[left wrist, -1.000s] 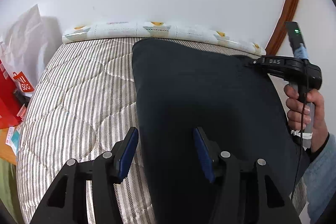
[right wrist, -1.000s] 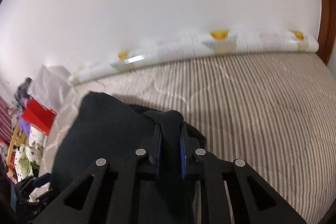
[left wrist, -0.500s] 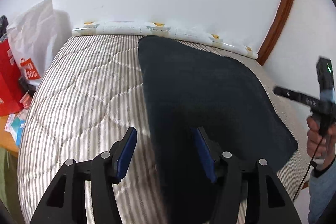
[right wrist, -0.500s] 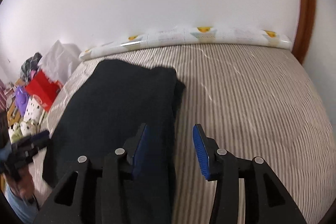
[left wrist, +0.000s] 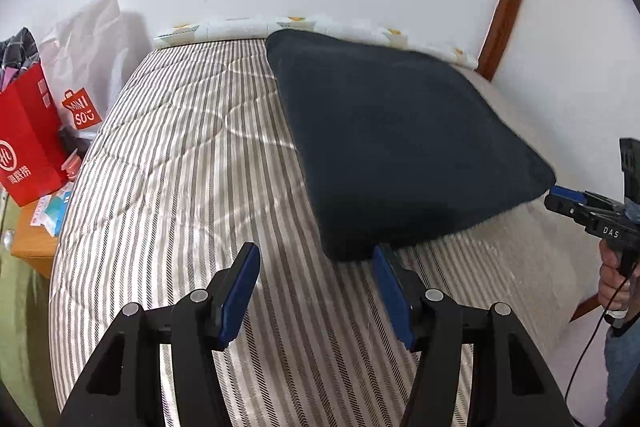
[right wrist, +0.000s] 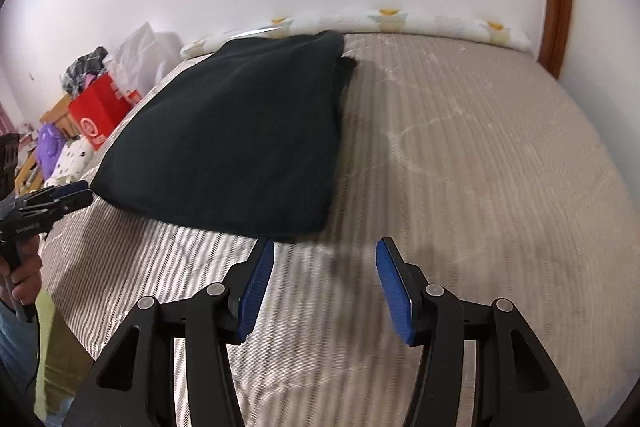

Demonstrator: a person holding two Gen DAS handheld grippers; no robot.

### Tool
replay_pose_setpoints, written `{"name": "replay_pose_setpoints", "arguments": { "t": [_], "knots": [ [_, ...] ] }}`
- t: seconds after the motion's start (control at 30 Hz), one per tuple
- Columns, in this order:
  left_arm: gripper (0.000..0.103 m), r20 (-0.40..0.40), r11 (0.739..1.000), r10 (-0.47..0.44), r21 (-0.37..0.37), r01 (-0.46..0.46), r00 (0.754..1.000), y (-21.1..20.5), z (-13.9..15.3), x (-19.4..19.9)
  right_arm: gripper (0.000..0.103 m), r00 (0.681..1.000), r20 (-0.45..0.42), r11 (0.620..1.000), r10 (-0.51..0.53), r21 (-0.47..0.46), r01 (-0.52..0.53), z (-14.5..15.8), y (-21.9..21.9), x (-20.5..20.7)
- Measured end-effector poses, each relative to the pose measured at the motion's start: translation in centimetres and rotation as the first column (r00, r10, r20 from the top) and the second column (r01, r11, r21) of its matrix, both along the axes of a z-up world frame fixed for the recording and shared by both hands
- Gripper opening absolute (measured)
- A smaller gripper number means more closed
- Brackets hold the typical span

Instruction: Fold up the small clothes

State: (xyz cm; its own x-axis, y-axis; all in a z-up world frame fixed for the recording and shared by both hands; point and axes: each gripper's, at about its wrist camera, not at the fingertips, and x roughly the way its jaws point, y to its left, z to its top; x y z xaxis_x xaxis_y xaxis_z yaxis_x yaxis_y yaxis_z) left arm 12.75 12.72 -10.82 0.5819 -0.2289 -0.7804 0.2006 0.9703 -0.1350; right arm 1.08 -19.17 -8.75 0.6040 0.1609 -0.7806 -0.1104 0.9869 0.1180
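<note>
Both claws are released and hold nothing: the left claw (left wrist: 316,281) stands parted, and the right claw (right wrist: 325,277) has just been opening. The folded dark navy knit garment (right wrist: 236,131) lies flat on the striped quilted bed (right wrist: 460,167).

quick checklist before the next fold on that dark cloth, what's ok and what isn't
1. Left gripper free of cloth: ok, jaws open, nothing between them.
2. Right gripper free of cloth: ok, its jaws have just been opening, nothing between them.
3. Dark garment lying flat on the striped mattress: ok.
4. Edges lined up: not ok, a lower layer pokes out at the far corner in the right wrist view.
5. Near edge within reach of both grippers: ok, probably.
</note>
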Motion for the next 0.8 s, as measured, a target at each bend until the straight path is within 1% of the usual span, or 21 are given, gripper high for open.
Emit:
{"name": "replay_pose_setpoints", "arguments": {
  "t": [0.07, 0.1, 0.2, 0.27, 0.33, 0.37, 0.4, 0.43, 0.47, 0.5, 0.53, 0.57, 0.67, 0.73, 0.8],
  "knots": [
    [0.056, -0.001, 1.000, 0.011, 0.007, -0.011, 1.000, -0.5, -0.5, 0.2, 0.053, 1.000, 0.006, 1.000, -0.006, 0.030, 0.005, -1.0, 0.6, 0.6],
    [0.056, -0.003, 1.000, 0.014, -0.004, -0.014, 1.000, -0.7, -0.8, 0.2, 0.053, 1.000, 0.009, 0.999, -0.013, 0.050, 0.013, -1.3, 0.8, 0.9],
    [0.056, 0.010, 0.999, 0.033, -0.014, -0.033, 0.999, -1.0, -1.0, 0.7, 0.053, 0.999, 0.016, 0.989, -0.041, 0.141, 0.039, -1.9, 1.2, 2.0],
    [0.056, 0.025, 0.999, 0.049, -0.024, -0.048, 0.999, -1.2, -1.1, 1.1, 0.053, 0.998, -0.002, 0.983, -0.063, 0.174, 0.063, -2.6, 1.4, 3.4],
    [0.054, 0.019, 0.997, 0.062, -0.035, -0.061, 0.998, -1.4, -1.4, 1.7, 0.050, 0.997, -0.022, 0.975, -0.080, 0.205, 0.082, -3.3, 1.4, 4.6],
    [0.054, 0.017, 0.997, 0.069, -0.036, -0.068, 0.997, -1.6, -1.6, 2.0, 0.041, 0.996, -0.017, 0.973, -0.085, 0.214, 0.086, -3.2, 1.5, 5.0],
    [0.048, 0.018, 0.997, 0.073, -0.033, -0.072, 0.997, -1.8, -1.8, 2.2, 0.036, 0.997, -0.013, 0.972, -0.074, 0.224, 0.075, -3.2, 1.7, 5.3],
    [0.038, 0.018, 0.997, 0.075, -0.030, -0.075, 0.997, -2.1, -1.9, 2.4, 0.029, 0.997, 0.005, 0.974, -0.073, 0.215, 0.071, -3.0, 2.0, 5.5],
    [0.032, 0.015, 0.997, 0.076, -0.031, -0.075, 0.997, -2.4, -2.1, 2.6, 0.025, 0.996, 0.036, 0.979, -0.078, 0.193, 0.070, -2.6, 2.3, 5.6],
    [0.025, 0.015, 0.996, 0.080, -0.030, -0.079, 0.997, -2.8, -2.1, 2.9, 0.023, 0.996, 0.054, 0.983, -0.071, 0.176, 0.061, -2.4, 2.4, 5.7],
    [0.025, 0.019, 0.995, 0.094, -0.024, -0.094, 0.995, -3.1, -2.1, 3.3, 0.020, 0.995, 0.076, 0.986, -0.066, 0.160, 0.053, -2.1, 2.5, 5.8],
    [0.024, 0.020, 0.995, 0.098, -0.033, -0.097, 0.995, -3.4, -2.1, 3.7, 0.018, 0.993, 0.095, 0.986, -0.074, 0.157, 0.058, -1.9, 2.1, 6.0],
    [0.022, 0.004, 0.993, 0.083, -0.081, -0.082, 0.997, -4.8, -1.9, 5.2, 0.015, 0.987, 0.092, 0.976, -0.131, 0.185, 0.113, -1.6, 0.2, 7.6],
    [0.022, 0.022, 0.996, 0.062, -0.062, -0.060, 0.998, -6.2, -1.6, 5.9, 0.015, 0.982, 0.092, 0.970, -0.164, 0.194, 0.144, -1.5, -1.1, 8.8],
    [0.022, 0.049, 0.999, 0.046, -0.020, -0.045, 0.998, -7.4, -1.5, 6.5, 0.015, 0.979, 0.084, 0.965, -0.187, 0.201, 0.167, -1.6, -2.0, 9.9]
  ]
}}
